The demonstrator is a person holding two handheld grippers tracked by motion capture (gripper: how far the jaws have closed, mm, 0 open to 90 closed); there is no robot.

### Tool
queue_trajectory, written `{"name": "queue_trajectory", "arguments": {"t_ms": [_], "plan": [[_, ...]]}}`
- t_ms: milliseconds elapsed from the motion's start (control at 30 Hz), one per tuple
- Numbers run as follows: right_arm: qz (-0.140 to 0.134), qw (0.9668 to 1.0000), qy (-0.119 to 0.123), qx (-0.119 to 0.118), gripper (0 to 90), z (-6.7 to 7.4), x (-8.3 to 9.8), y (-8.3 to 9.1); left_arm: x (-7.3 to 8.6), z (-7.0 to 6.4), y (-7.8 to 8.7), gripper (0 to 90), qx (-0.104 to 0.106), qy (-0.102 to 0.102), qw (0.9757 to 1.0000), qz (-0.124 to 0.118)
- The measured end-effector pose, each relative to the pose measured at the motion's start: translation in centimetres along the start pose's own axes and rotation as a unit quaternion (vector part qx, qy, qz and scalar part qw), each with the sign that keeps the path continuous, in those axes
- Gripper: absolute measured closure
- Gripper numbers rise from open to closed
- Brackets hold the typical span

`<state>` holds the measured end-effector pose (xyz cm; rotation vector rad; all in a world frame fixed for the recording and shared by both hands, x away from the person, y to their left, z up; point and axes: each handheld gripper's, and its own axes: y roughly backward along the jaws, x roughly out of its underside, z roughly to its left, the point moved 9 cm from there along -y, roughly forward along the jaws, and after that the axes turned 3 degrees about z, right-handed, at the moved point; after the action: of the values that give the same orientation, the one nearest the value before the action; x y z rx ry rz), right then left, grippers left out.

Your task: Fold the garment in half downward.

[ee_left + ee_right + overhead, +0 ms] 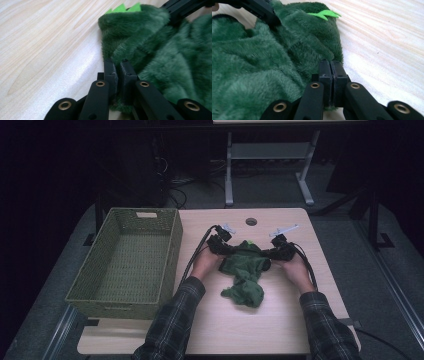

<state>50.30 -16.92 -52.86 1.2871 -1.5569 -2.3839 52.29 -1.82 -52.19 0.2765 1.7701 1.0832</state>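
Nearest: plaid sleeves, hands on both grippers. Left gripper pinching the plush at its edge, right gripper pinching the opposite edge. Dark green fleece, crumpled, bright green spikes at the top, lying mid-table between the hands. Farther left: woven basket, just beside.
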Motion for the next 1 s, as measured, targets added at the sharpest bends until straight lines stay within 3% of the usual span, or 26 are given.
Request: {"name": "queue_trajectory", "arguments": {"t_ms": [100, 333, 467, 767, 867, 1000], "plan": [[-0.01, 0.9999, -0.001, 0.004, 88.8, 0.0, -0.4, 0.5, -0.1, 0.0, 0.5, 85.9, 0.0, -0.008, 1.0, 0.001], [-0.052, 0.9985, -0.011, 0.011, 89.6, -0.4, -1.8, 2.6, -2.1, -0.7, 2.5, 87.2, -0.001, -0.004, 0.9993, -0.036], [-0.047, 0.9986, -0.02, 0.012, 89.7, -0.7, -2.1, 3.1, -3.0, -0.8, 3.3, 87.4, -0.001, -0.007, 0.999, -0.045], [-0.081, 0.9962, -0.012, 0.029, 89.7, -1.3, -6.1, 6.3, -6.8, -1.0, 6.5, 87.3, -0.018, -0.019, 0.9959, -0.086], [-0.099, 0.9946, -0.006, 0.033, 89.7, -1.3, -7.1, 7.4, -7.1, -1.2, 7.1, 87.2, -0.017, -0.016, 0.9951, -0.096], [-0.092, 0.9955, -0.002, 0.022, 89.7, -0.7, -6.4, 7.7, -6.4, -2.4, 7.8, 87.1, -0.007, -0.019, 0.9945, -0.103]]}}
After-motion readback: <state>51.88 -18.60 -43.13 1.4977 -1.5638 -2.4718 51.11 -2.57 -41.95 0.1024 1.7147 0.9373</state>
